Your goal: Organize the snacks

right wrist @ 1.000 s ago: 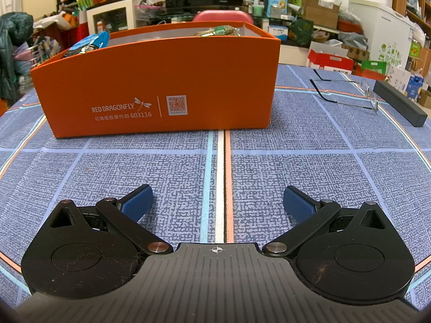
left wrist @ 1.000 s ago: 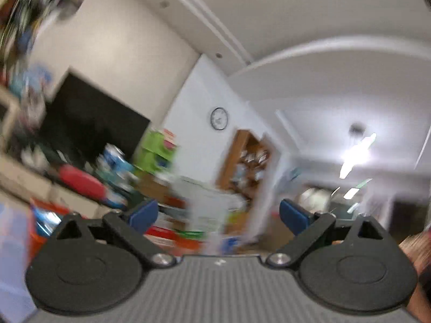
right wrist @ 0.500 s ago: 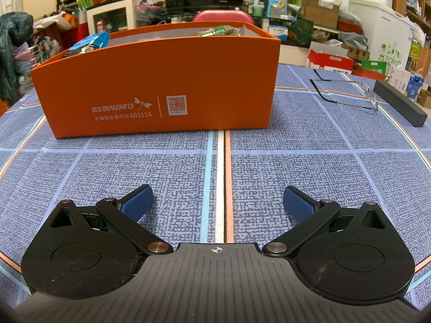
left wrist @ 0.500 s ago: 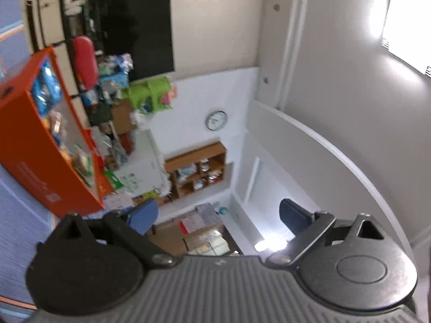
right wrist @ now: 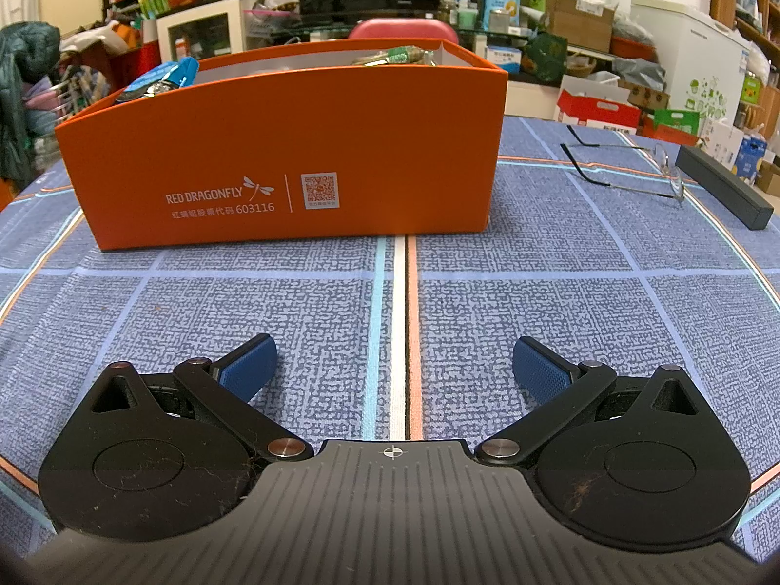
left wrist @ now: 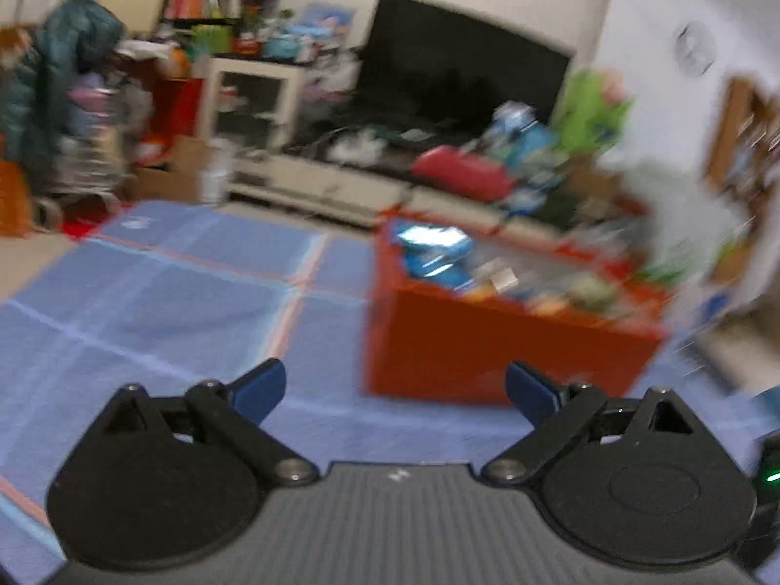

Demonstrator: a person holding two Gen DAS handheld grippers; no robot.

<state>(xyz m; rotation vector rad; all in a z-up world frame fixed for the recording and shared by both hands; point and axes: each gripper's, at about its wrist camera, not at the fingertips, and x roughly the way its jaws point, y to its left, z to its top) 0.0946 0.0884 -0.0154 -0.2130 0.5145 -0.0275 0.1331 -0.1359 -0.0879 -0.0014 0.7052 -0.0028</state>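
Since the earlier frames the left gripper [left wrist: 392, 387] has been swung down from the ceiling and wall towards the table, its view being smeared by motion; the right gripper [right wrist: 392, 365] is seen unchanged, low over the blue cloth [right wrist: 292, 302]; both sets of jaws are held wide apart with nothing between them. Ahead of the right jaws, centred and slightly to their left, the orange box [right wrist: 292, 146] is stood on the cloth, with snack packets [right wrist: 161, 79] showing above its rim; in the left view the same box [left wrist: 487, 341] is found ahead and to the right of the jaws, its packets [left wrist: 434, 253] blurred. No loose snack is visible on the cloth, so the sorting is judged largely done or paused. A fast swing of the left gripper could knock the light box or tip packets out; slowing before closing in would be called for. Ahead and to the right of the right jaws a pair of glasses [right wrist: 629, 165] is laid beside a dark case [right wrist: 721, 185], and could be swept off by a careless reach; nothing is found directly between the jaws and the box.
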